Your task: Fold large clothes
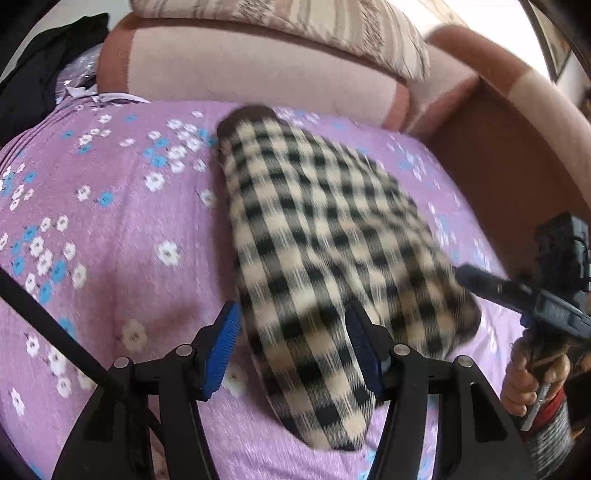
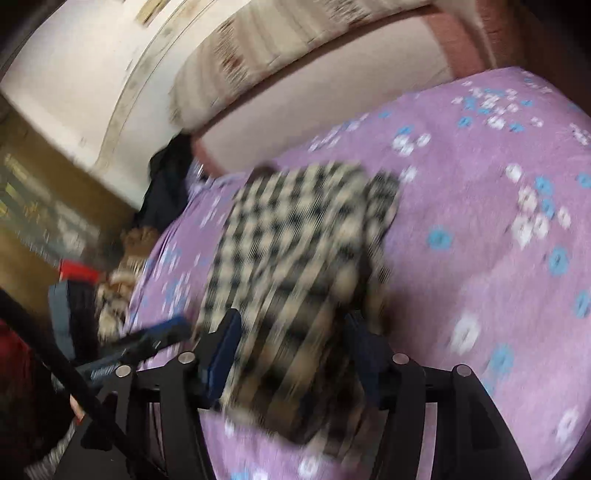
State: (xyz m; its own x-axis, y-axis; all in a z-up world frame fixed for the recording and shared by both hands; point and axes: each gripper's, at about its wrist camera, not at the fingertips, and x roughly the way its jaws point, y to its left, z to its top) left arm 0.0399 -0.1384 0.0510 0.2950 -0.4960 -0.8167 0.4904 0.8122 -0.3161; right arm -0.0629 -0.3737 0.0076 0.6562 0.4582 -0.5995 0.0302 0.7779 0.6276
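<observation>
A black-and-cream checked garment (image 1: 317,240) lies folded into a long shape on the purple flowered bed cover (image 1: 110,229). My left gripper (image 1: 295,343) is open, its blue pads on either side of the garment's near end, just above it. My right gripper shows in the left wrist view (image 1: 480,284) at the garment's right edge. In the blurred right wrist view the right gripper (image 2: 291,350) is open and straddles the near edge of the garment (image 2: 295,236), which lies on the cover (image 2: 480,221).
A pink and brown sofa back (image 1: 258,74) with a striped cushion (image 1: 295,22) runs behind the cover. Dark clothes (image 1: 37,74) lie at the far left. A brown armrest (image 1: 498,147) stands at the right. Bags and clutter (image 2: 74,295) sit beyond the cover's left edge.
</observation>
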